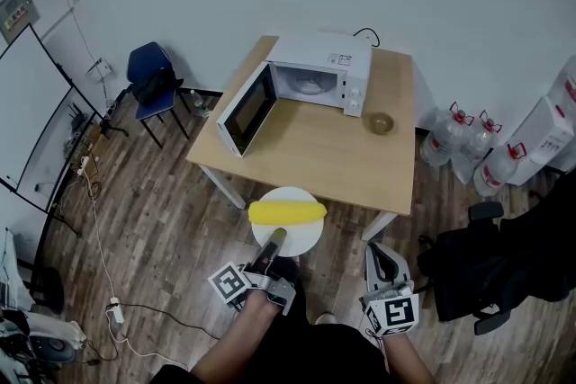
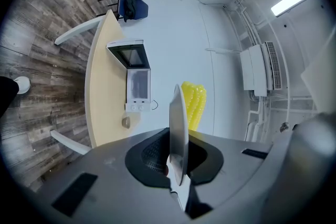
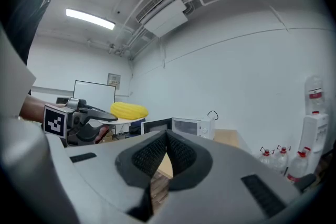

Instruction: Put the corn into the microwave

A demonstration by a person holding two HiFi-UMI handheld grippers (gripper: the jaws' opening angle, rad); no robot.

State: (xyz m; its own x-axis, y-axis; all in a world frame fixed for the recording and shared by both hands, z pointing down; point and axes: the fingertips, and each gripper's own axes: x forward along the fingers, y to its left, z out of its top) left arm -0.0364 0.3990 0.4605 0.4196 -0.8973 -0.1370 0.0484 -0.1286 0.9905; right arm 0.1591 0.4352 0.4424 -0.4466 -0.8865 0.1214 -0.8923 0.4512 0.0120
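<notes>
A yellow corn cob (image 1: 287, 212) lies on a round white plate (image 1: 299, 242). My left gripper (image 1: 274, 240) is shut on the plate's near rim and holds it level in the air, in front of the table's near edge. From the left gripper view, the plate (image 2: 178, 128) shows edge-on between the pads, with the corn (image 2: 193, 105) beyond it. The white microwave (image 1: 319, 72) stands at the back of the wooden table (image 1: 333, 153), its door (image 1: 247, 110) swung open to the left. My right gripper (image 1: 382, 261) hangs empty at the lower right, with its pads (image 3: 157, 152) meeting.
A small bowl (image 1: 381, 122) sits on the table right of the microwave. A blue chair (image 1: 153, 81) stands left of the table, water bottles (image 1: 468, 144) to the right, a black office chair (image 1: 504, 265) near my right side. A cable (image 1: 103, 256) trails over the wooden floor.
</notes>
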